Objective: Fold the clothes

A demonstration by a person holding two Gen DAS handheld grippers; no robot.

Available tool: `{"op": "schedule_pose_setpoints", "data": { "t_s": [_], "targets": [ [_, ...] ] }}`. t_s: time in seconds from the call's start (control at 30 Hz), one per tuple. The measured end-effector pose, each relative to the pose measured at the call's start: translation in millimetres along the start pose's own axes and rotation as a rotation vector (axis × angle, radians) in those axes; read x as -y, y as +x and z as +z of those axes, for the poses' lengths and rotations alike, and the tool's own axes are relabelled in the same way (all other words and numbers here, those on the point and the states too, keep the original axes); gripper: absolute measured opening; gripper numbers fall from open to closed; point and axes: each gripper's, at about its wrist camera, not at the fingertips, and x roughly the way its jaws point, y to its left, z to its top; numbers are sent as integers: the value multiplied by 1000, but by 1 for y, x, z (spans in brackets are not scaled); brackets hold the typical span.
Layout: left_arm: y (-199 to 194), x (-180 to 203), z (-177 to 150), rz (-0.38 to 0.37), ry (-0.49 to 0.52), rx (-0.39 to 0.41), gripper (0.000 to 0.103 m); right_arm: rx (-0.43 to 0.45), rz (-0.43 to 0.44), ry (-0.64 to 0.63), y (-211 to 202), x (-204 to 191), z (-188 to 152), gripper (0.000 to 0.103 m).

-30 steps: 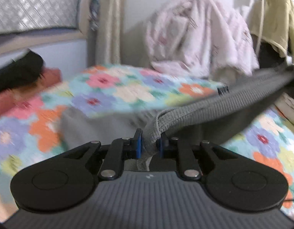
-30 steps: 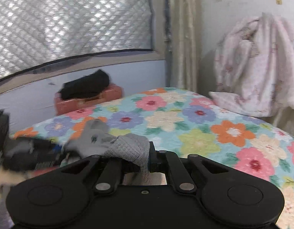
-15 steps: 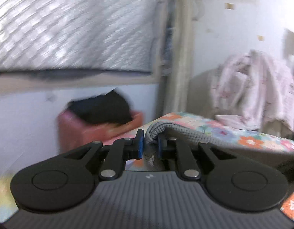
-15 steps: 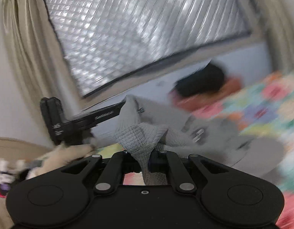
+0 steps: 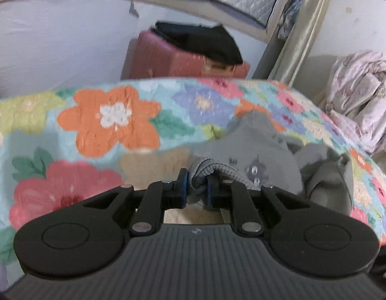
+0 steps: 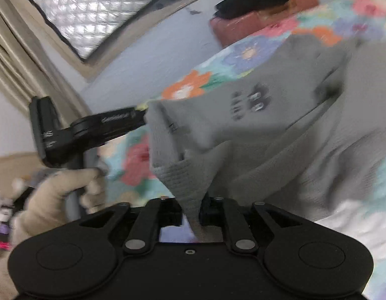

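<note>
Both claws pinch a grey, seemingly waffle-knit garment (image 6: 280, 125), rumpled over the floral bedspread (image 5: 105, 115).

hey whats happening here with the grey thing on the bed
A person is folding a grey garment on a bed with a floral bedspread, using a handheld gripper in each hand. The left gripper and the right gripper are each shut on a bunch of the garment's edge. Most of the fabric lies crumpled on the bedspread, not yet folded.
</note>
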Motion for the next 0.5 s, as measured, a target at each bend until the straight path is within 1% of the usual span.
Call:
{"op": "schedule_pose_setpoints", "data": {
  "t_s": [0.03,0.07,0.1,0.13,0.17,0.23,0.27,0.3,0.37,0.4,0.43,0.5],
  "targets": [
    [-6,2,2,-23,8,4,19,2,-51,-46,-7,-8,3,32],
    [-14,5,3,-47,21,18,22,4,-102,-91,-14,-15,5,39],
    [-23,8,5,-71,35,32,30,23,-100,-90,-26,-15,6,42],
    [-29,10,5,-65,45,48,37,44,-93,-85,-39,-15,6,46],
    [-36,13,5,-48,55,65,39,60,-71,-61,-53,-10,8,48],
    [-41,13,2,-11,61,75,41,78,-65,-25,-77,1,10,51],
    [-40,12,1,-7,53,63,41,88,-103,-27,-86,7,11,51],
    [-40,10,2,-31,33,50,41,98,-144,-29,-96,13,12,52],
    [-48,9,4,-67,-13,64,41,117,-241,-40,-108,24,12,52],
    [-52,11,5,-73,-15,79,42,126,-263,-19,-110,33,13,52],
    [-56,15,6,-82,2,94,47,134,-284,3,-113,42,14,52],
    [-56,24,5,-137,30,91,51,151,-318,49,-118,59,11,52]
  ]
}}
